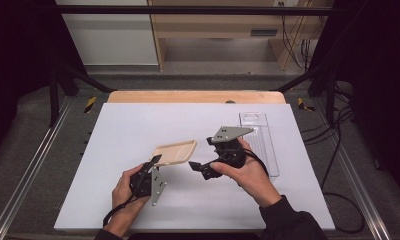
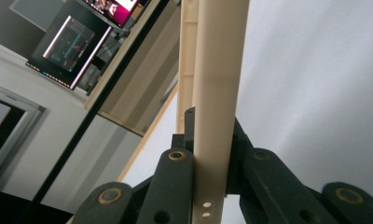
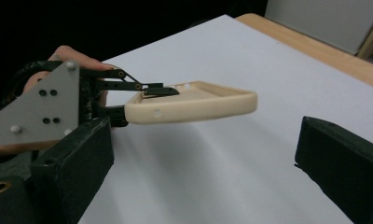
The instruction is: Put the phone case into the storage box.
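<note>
Cream case's (image 2: 215, 93) far end beyond frame edge

A cream-beige phone case (image 1: 175, 151) sits in a black claw (image 1: 154, 161) over a white table (image 1: 138, 125).

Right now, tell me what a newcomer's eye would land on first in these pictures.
First, the cream phone case, held off the white table near its middle, its near corner clamped in the left gripper. Next, the right gripper just beside it, its jaws open and pointed at the case. Last, a clear plastic tray lying flat toward the table's right edge.
</note>
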The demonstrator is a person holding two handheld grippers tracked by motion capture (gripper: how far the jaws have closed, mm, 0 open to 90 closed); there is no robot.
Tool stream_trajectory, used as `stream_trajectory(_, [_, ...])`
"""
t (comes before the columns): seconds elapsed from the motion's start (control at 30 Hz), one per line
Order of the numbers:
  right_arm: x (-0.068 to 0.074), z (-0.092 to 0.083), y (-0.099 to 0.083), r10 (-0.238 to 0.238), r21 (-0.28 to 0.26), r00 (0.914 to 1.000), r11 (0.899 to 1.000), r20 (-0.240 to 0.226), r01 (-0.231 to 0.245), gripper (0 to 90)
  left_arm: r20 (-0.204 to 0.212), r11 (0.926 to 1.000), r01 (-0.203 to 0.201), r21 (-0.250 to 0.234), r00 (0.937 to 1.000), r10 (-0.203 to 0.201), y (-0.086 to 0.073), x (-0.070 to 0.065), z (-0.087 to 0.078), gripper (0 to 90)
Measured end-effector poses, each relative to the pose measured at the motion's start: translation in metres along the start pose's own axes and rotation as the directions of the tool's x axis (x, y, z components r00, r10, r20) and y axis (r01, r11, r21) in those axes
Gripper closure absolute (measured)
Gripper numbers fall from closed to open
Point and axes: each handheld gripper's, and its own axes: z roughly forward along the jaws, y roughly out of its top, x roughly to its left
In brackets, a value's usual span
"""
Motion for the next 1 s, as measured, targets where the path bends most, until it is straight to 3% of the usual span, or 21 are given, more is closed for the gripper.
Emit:
stream_trajectory(0.07, [-0.001,-0.002,-0.006,-0.005,-0.028,0.9997,1.0,0.024,0.006,4.7,0.009,0.9995,0.03,0.009,0.9995,-0.03,-0.002,0.001,-0.001,84.6])
stream_trajectory(0.1, [-0.002,-0.003,-0.009,0.009,-0.043,0.9996,0.999,0.029,-0.008,4.7,0.016,0.9977,0.067,0.005,0.9976,-0.067,-0.003,0.002,-0.001,84.6])
stream_trajectory(0.2, [-0.006,-0.003,-0.016,0.02,-0.066,0.9984,0.998,0.053,-0.017,4.7,0.032,0.99,0.141,-0.002,0.9895,-0.141,-0.003,0.005,0.0,84.6])
stream_trajectory(0.27, [-0.009,-0.004,-0.021,0.031,-0.082,0.9957,0.996,0.087,-0.024,4.9,0.039,0.9856,0.169,0.0,0.9849,-0.169,-0.004,0.006,-0.001,84.6])
stream_trajectory(0.37, [-0.01,-0.006,-0.026,0.041,-0.101,0.9939,0.994,0.103,-0.031,4.5,0.048,0.9771,0.213,-0.003,0.976,-0.213,-0.006,0.009,-0.004,84.6])
stream_trajectory(0.4, [-0.011,-0.006,-0.028,0.048,-0.107,0.9934,0.994,0.104,-0.037,4.5,0.054,0.9711,0.238,-0.007,0.9698,-0.238,-0.007,0.011,-0.005,84.6])
stream_trajectory(0.43, [-0.012,-0.006,-0.032,0.069,-0.12,0.9925,0.991,0.101,-0.057,4.4,0.061,0.9612,0.275,-0.013,0.9597,-0.274,-0.008,0.013,-0.005,84.6])
stream_trajectory(0.5, [-0.012,-0.005,-0.033,0.069,-0.117,0.9923,0.991,0.103,-0.057,4.3,0.07,0.9493,0.314,-0.013,0.9473,-0.313,-0.01,0.015,-0.006,84.6])
stream_trajectory(0.67, [-0.013,0.003,-0.038,0.097,-0.109,0.9892,0.99,0.11,-0.085,4.3,0.102,0.9105,0.413,-0.019,0.9067,-0.409,-0.015,0.022,-0.006,84.7])
stream_trajectory(0.73, [-0.012,0.008,-0.039,0.092,-0.099,0.9886,0.992,0.119,-0.081,4.1,0.105,0.903,0.429,-0.02,0.899,-0.425,-0.017,0.024,-0.007,84.7])
stream_trajectory(0.9, [-0.01,0.016,-0.043,0.111,-0.097,0.9841,0.99,0.139,-0.098,4.1,0.127,0.8744,0.484,-0.025,0.8692,-0.478,-0.019,0.027,-0.009,84.7])
stream_trajectory(0.93, [-0.009,0.019,-0.044,0.111,-0.098,0.9847,0.99,0.134,-0.098,4.1,0.129,0.8713,0.49,-0.026,0.866,-0.483,-0.019,0.027,-0.009,84.6])
stream_trajectory(1.0, [-0.008,0.023,-0.045,0.116,-0.106,0.9843,0.989,0.133,-0.103,4.1,0.142,0.8552,0.518,-0.028,0.8489,-0.509,-0.019,0.029,-0.009,84.7])
